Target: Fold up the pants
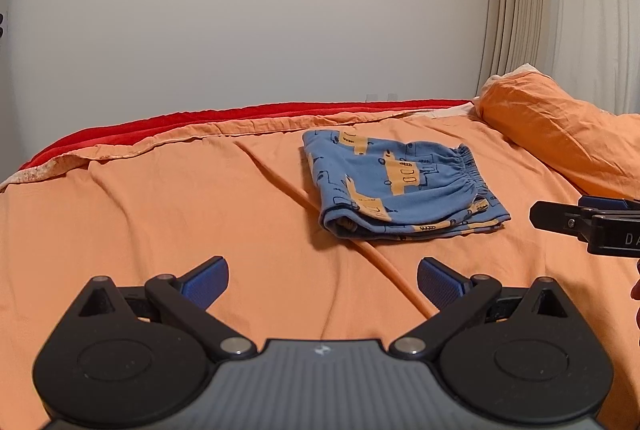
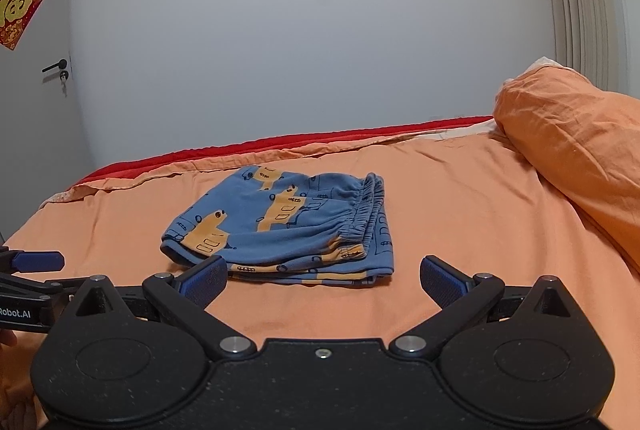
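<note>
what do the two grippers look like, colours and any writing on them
Both are matte black with two round hinge housings, angled link arms with silver pivot screws, and blue textured pads. The left gripper has a ribbed grey centre plate with a small white logo. The right gripper has a plain speckled black plate. White lettering, partly cut off, marks their sides.

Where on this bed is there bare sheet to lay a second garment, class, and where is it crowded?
Bare orange sheet lies between the folded pants and the red blanket edge, and also between the pants and the open left tongs. It is crowded toward the pillow, and the open right tongs sit close to the pants' near edge.
</note>
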Motion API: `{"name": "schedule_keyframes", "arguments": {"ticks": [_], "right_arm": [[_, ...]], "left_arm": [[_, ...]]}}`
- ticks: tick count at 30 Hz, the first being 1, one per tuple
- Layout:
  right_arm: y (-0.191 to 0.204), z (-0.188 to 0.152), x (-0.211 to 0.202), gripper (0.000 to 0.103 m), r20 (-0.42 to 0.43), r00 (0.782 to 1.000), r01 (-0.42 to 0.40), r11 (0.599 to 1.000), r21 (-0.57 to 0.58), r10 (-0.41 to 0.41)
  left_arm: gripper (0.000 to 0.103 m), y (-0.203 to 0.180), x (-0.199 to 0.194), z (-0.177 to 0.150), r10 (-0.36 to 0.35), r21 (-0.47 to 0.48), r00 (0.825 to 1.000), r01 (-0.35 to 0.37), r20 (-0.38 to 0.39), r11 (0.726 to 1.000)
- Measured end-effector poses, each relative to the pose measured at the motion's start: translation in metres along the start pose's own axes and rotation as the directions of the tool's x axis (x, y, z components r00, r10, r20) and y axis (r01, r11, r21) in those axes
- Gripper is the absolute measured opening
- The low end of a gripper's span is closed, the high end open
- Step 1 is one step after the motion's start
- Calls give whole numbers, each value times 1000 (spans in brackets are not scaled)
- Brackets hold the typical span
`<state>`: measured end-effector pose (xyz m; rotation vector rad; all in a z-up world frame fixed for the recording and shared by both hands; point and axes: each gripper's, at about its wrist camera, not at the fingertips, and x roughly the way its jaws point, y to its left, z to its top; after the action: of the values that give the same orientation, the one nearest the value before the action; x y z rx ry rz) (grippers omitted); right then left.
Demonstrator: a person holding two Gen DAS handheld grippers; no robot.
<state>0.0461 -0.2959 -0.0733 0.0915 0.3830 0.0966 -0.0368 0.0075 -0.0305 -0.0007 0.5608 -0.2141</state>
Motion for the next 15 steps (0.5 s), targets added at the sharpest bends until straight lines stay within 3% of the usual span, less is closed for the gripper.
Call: {"name": "schedule_keyframes", "arguments": {"ticks": [15], "right_arm": [[1,-2,3,102,-16,1000,-16,1000,2,16]], "left_arm": [[103,-4,2,-1,5,8,1000,-4,-14,1000]]}}
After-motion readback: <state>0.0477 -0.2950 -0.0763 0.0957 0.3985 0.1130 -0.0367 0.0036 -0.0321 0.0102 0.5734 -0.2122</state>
